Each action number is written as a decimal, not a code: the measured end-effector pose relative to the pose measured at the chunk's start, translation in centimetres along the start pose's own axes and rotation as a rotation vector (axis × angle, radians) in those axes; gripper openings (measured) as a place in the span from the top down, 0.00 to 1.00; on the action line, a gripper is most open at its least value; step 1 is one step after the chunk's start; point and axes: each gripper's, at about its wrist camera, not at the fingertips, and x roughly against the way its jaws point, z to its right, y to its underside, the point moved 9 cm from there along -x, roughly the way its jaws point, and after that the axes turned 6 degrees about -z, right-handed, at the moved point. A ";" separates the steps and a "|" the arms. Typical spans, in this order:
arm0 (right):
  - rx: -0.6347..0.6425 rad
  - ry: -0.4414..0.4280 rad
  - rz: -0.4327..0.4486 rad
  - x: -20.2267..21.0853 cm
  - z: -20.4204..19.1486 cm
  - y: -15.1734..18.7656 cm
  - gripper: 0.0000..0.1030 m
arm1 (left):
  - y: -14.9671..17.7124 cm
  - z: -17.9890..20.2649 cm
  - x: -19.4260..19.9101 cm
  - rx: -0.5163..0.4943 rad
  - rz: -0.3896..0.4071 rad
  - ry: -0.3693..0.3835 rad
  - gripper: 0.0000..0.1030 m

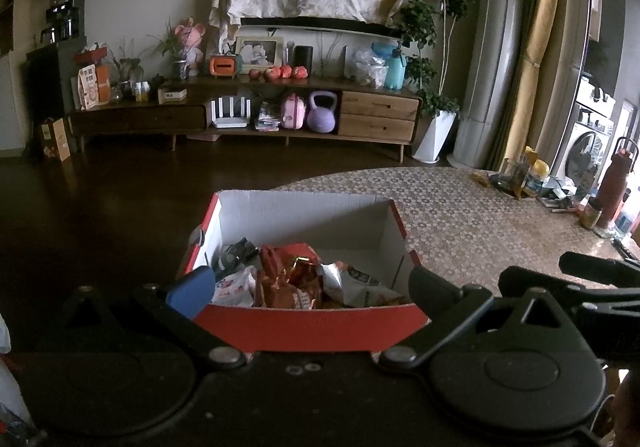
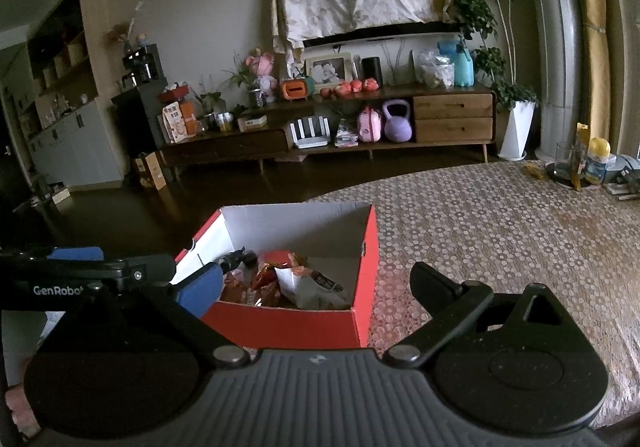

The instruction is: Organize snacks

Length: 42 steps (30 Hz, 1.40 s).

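Crinkled snack packets (image 1: pixel 300 279) (image 2: pixel 288 281), orange-red foil, white plastic and a dark wrapper among them, heaped in the bottom of a red cardboard box with white inner walls (image 1: pixel 312 323) (image 2: pixel 286 327). Box open at the top, standing on a table covered in a brown honeycomb-patterned cloth (image 1: pixel 472 215) (image 2: pixel 500 223), near the table's curved edge.

Left gripper (image 1: pixel 304 285) spread wide, nothing pinched: blue-padded finger (image 1: pixel 192 289) just outside the box's left wall, black finger (image 1: pixel 430 287) just past its right front corner, so the box's near wall sits between the jaws, a little ahead of them. Contact with the cardboard not clear.

Right gripper (image 2: pixel 318 289) likewise spread and empty: blue-padded finger (image 2: pixel 200 293) at the box's near left corner, black finger (image 2: pixel 434 285) over bare cloth to the right of the box, well clear of the red wall. Box thus ahead and slightly left between these jaws. Left tool's black body visible beyond the left jaw in the right wrist view, with part of a white "GenRobot" mark.

Farther ahead of both pairs of jaws, across dark floor: a long low wooden sideboard (image 1: pixel 248 115) (image 2: pixel 332 127) carrying a purple kettlebell (image 1: pixel 322 113) (image 2: pixel 397 121), a framed picture and red fruit. Far right on the table: a dark red bottle (image 1: pixel 618 187) and a yellow-capped tub (image 1: pixel 536 173) (image 2: pixel 597 161).
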 end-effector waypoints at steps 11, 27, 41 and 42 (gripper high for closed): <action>-0.002 0.008 -0.019 0.0 -0.1 0.3 0.02 | 0.4 -0.2 -0.5 0.001 -0.015 -0.004 0.00; 0.016 0.033 -0.084 -1.2 -0.9 0.3 0.02 | 0.5 -1.3 -0.4 0.018 -0.008 -0.055 0.00; 0.049 0.020 -0.105 -1.6 -2.2 0.5 0.02 | 0.3 -3.0 -0.4 0.086 -0.012 -0.082 0.00; 0.049 0.020 -0.107 -1.6 -2.2 0.5 0.02 | 0.3 -3.0 -0.4 0.088 -0.011 -0.078 0.00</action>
